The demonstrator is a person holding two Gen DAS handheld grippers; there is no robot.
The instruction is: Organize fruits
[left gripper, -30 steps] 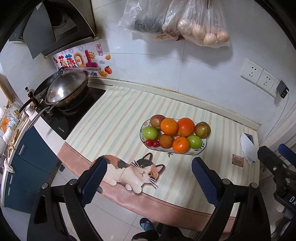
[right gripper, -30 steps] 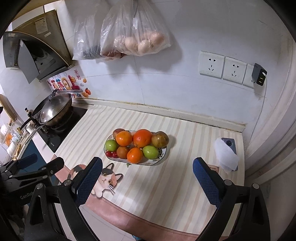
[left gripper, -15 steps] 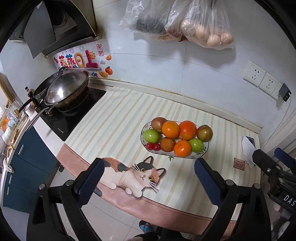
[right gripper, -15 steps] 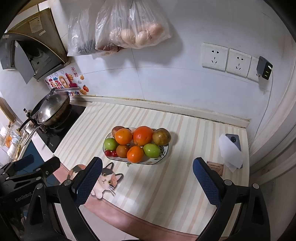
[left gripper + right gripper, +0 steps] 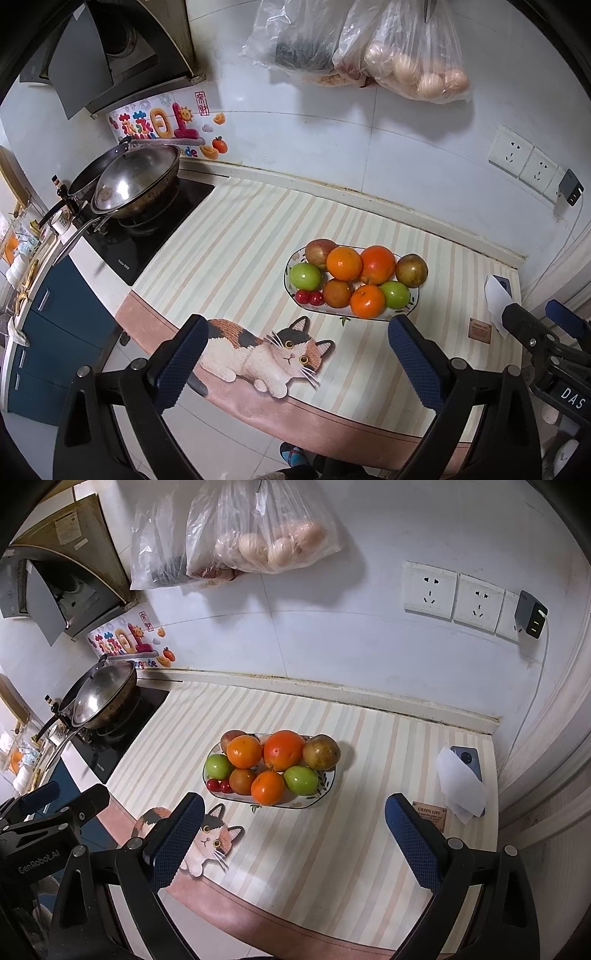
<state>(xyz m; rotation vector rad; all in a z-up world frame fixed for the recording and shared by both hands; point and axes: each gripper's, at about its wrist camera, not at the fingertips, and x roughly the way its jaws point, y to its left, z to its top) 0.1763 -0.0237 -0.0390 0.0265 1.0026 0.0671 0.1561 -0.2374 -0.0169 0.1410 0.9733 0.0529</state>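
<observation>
An oval white plate (image 5: pixel 413 301) (image 5: pixel 328 786) sits on the striped counter mat, heaped with fruit: oranges (image 5: pixel 344 263) (image 5: pixel 283 750), green apples (image 5: pixel 305 276) (image 5: pixel 301 780), brownish fruits (image 5: pixel 411 270) (image 5: pixel 321 752), a red apple (image 5: pixel 320 251) and red cherries (image 5: pixel 309 297) (image 5: pixel 218 785). My left gripper (image 5: pixel 297 363) is open and empty, held above the counter's front edge, short of the plate. My right gripper (image 5: pixel 293 840) is open and empty, also in front of the plate. Each gripper shows at the edge of the other's view.
A wok (image 5: pixel 136 182) (image 5: pixel 99 696) stands on the black cooktop at the left. A phone under white paper (image 5: pixel 461 779) (image 5: pixel 496 302) lies at the counter's right end. Bags of eggs and food (image 5: pixel 258 535) hang on the wall. Sockets and a charger (image 5: pixel 532 614) are at right.
Both grippers have drawn nearer to the counter and shifted slightly; the plate appears a little higher and larger in view. Both stay open and empty.
</observation>
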